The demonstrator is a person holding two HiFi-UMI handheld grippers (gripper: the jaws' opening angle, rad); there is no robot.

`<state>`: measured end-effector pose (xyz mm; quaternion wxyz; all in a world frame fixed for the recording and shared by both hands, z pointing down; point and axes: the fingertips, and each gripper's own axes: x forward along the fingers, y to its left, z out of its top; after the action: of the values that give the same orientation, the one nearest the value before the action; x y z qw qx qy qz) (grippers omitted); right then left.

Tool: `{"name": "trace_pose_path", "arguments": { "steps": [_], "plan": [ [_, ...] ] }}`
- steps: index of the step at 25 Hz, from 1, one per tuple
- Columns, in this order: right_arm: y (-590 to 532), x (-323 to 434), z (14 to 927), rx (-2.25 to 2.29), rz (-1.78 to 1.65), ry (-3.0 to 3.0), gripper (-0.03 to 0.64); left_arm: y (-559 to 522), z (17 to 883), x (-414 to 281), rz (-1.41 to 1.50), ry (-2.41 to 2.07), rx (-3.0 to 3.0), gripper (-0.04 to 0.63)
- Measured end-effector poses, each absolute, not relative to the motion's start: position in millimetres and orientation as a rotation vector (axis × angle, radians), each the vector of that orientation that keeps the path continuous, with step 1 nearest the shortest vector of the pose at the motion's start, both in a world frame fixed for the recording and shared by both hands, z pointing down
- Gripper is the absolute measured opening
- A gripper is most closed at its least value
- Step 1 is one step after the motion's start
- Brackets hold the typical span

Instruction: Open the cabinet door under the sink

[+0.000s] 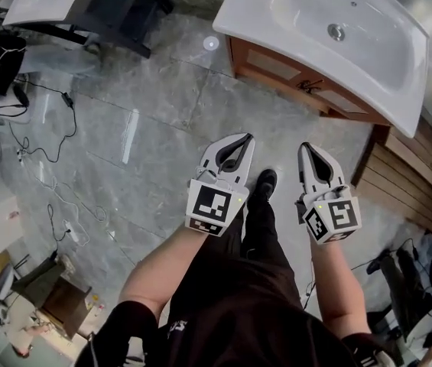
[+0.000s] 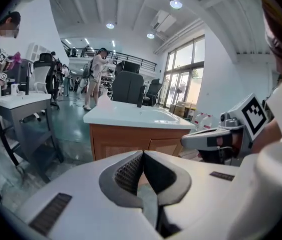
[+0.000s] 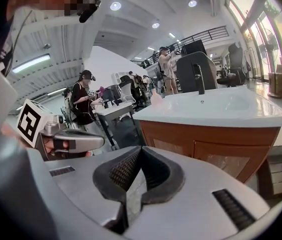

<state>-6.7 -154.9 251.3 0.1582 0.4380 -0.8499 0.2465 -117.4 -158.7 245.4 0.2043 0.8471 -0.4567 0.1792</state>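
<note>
Where it sits beneath the white sink [image 1: 250, 10], the cabinet door [image 3: 220, 161] is shut: a reddish-brown wooden frame round a paler inset panel, flush with a matching door beside it. Short of it, over the grey tiled floor [image 1: 147, 128], the left tool [image 1: 241, 138] and right tool [image 1: 307, 148] point its way, jaws closed together, gripping nothing.

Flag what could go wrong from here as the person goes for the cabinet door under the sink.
1. Left gripper and right gripper are both shut and empty; unless one opens, it may only bump the cabinet door.
2. The sink overhangs the doors and hides most of them from the head view, so a gripper could strike its rim.
</note>
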Motion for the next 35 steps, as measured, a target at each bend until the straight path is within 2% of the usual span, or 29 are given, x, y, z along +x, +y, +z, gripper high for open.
{"name": "trace_pose_path", "arguments": {
  "steps": [18, 26, 35],
  "plan": [
    [-151, 33, 346, 1.361, 0.605, -2.474, 0.014, -173, 355, -63, 0.501, -1.280, 2.451, 0.017],
    [-182, 67, 441, 1.381, 0.526, -2.511, 0.014, -216, 437, -22, 0.401, -1.288, 2.502, 0.017],
    [-230, 66, 541, 1.394, 0.435, -2.574, 0.012, -277, 511, 18, 0.371, -1.202, 2.676, 0.018]
  ]
}}
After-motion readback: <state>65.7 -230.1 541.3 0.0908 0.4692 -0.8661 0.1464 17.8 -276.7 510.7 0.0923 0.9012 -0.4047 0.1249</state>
